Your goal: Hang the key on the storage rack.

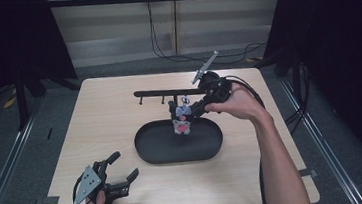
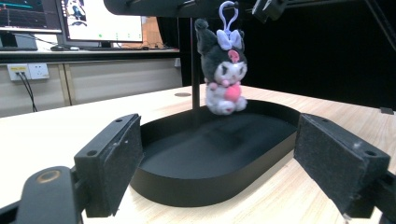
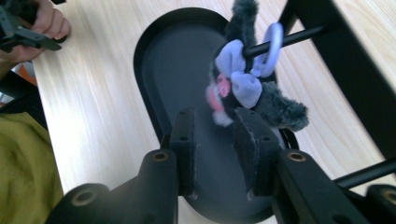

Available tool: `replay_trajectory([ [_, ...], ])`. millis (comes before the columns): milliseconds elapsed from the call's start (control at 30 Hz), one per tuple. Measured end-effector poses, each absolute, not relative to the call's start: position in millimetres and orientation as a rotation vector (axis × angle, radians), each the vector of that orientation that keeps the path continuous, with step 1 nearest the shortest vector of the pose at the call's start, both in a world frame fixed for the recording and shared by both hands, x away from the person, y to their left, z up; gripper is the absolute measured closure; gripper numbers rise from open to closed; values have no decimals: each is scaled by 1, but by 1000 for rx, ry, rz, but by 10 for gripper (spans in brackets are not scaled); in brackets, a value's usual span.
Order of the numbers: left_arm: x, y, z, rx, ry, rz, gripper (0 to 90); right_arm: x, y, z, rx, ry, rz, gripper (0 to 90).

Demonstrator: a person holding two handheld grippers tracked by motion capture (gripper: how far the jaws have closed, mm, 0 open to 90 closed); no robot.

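Observation:
A small grey and white plush toy (image 1: 182, 122) (image 2: 223, 74) (image 3: 275, 105) with a lilac bow hangs by its lilac clip (image 3: 271, 51) from a peg (image 3: 289, 37) of the black rack (image 1: 168, 91). It dangles over the far part of the black oval tray (image 1: 146, 155) (image 2: 187, 186) (image 3: 154, 60). My right gripper (image 1: 179, 111) (image 3: 217, 128) is at the toy, open a little, its pads on either side of the toy's lower edge without pressing it. My left gripper (image 1: 124, 164) (image 2: 224, 149) rests wide open and empty at the table's front left, facing the tray.
The rack's bar spans the table behind the tray, with a post (image 2: 192, 60) and more pegs. Bare wooden table (image 1: 95, 120) lies left of the tray. A hand with the left gripper (image 3: 28, 28) is at the top left of the right gripper view. Monitors (image 2: 102, 21) stand beyond the table.

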State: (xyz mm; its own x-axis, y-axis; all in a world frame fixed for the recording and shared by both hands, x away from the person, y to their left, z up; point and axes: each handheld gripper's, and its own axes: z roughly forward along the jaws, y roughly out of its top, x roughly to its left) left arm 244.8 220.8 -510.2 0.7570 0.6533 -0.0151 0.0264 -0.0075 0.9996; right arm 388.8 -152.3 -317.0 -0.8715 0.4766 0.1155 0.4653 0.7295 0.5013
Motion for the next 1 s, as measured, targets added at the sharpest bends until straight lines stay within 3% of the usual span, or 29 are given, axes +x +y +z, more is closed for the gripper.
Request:
replay_trajectory([
  [167, 245, 221, -510, 1515, 574, 540, 153, 376, -157, -320, 831, 2829, 864, 570],
  [1000, 245, 221, -510, 1516, 573, 541, 153, 320, -172, -378, 856, 2742, 1109, 410],
])
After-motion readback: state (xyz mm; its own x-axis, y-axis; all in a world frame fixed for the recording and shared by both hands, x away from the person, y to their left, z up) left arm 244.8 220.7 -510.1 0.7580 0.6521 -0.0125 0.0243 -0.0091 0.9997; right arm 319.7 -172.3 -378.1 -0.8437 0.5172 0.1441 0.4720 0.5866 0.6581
